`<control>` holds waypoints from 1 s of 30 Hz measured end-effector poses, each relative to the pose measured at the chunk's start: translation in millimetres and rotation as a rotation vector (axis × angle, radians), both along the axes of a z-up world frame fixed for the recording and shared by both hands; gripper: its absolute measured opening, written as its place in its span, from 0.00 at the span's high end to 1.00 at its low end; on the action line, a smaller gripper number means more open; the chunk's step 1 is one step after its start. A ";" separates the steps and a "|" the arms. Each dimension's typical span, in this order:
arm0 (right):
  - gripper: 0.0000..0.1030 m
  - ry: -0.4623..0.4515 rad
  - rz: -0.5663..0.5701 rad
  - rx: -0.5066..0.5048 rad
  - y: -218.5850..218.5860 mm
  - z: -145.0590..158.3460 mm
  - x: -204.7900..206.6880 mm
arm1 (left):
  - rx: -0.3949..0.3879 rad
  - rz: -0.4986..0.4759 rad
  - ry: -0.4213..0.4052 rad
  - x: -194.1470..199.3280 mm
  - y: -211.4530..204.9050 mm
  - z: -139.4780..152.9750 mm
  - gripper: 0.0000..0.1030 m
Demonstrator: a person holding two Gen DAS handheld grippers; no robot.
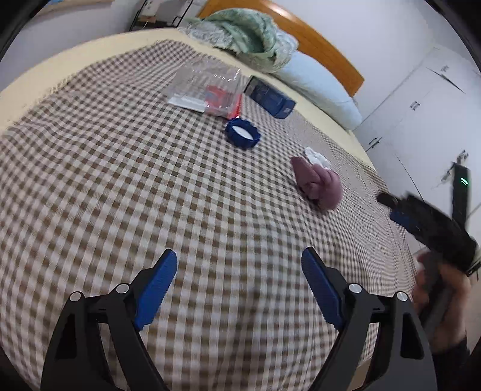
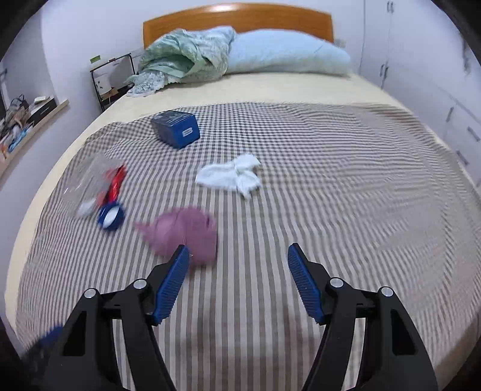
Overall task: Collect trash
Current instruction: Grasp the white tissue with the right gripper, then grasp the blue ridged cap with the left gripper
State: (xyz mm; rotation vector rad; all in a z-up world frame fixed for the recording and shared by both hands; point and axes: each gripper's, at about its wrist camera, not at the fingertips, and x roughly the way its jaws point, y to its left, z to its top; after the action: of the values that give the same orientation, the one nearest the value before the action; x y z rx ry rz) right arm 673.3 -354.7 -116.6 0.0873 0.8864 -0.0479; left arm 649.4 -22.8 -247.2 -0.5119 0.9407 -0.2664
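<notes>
Bedroom with a wooden headboard [image 2: 237, 18], pale blue pillow [image 2: 288, 55] and crumpled green blanket [image 2: 186, 57] at the head of the bed. Checked cover [image 1: 120, 186] spread over it, strewn with clutter: clear plastic wrapper [image 1: 207, 87] with red print, dark blue box [image 2: 176, 127] just beyond, blue ring-shaped lid [image 1: 243, 133] near the wrapper, white crumpled tissue [image 2: 231, 176] mid-cover, mauve wad of cloth [image 1: 317, 185] beside it. Left gripper [image 1: 239, 272] hovered with jaws spread wide, holding nothing. Right gripper [image 2: 237, 264] likewise parted and empty, mauve wad just beyond its left finger.
</notes>
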 end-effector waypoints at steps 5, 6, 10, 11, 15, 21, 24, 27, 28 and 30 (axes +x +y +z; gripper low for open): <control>0.37 0.088 0.077 -0.051 12.7 -26.2 100.5 | -0.069 -0.046 0.007 12.9 -13.1 -0.7 0.20; 0.37 0.098 0.081 -0.043 14.7 -30.0 116.1 | -0.046 -0.058 0.009 13.4 -18.4 -1.5 0.20; 0.38 0.191 0.063 -0.048 12.2 -57.8 179.9 | 0.049 -0.105 -0.002 17.7 -36.6 -4.8 0.20; 0.55 0.230 0.050 -0.041 8.2 -67.4 189.9 | 0.064 -0.114 -0.014 20.3 -37.9 -4.7 0.20; 0.93 0.228 0.026 0.024 -6.7 -70.7 174.9 | 0.066 -0.060 0.005 30.7 -27.9 -10.3 0.20; 0.94 -0.062 -0.029 0.024 -8.0 -1.4 33.3 | 0.045 -0.004 0.007 29.6 -12.5 -12.5 0.20; 0.94 -0.166 -0.031 0.057 12.5 15.6 -49.4 | 0.073 0.024 0.008 25.1 -4.8 -12.4 0.20; 0.94 -0.202 -0.045 0.119 32.3 15.5 -101.5 | 0.086 0.054 0.013 21.3 3.6 -13.1 0.20; 0.94 -0.206 -0.055 0.137 37.5 14.1 -107.3 | 0.095 0.064 0.011 18.9 6.2 -12.7 0.20; 0.94 -0.217 -0.097 0.199 39.5 5.7 -122.3 | 0.112 0.073 0.003 13.2 11.2 -11.0 0.20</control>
State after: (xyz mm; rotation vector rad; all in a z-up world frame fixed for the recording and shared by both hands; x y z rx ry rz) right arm 550.9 -315.2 -110.9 0.3159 0.6682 -0.0394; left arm 662.6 -11.6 -258.1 -0.4428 0.9319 -0.1464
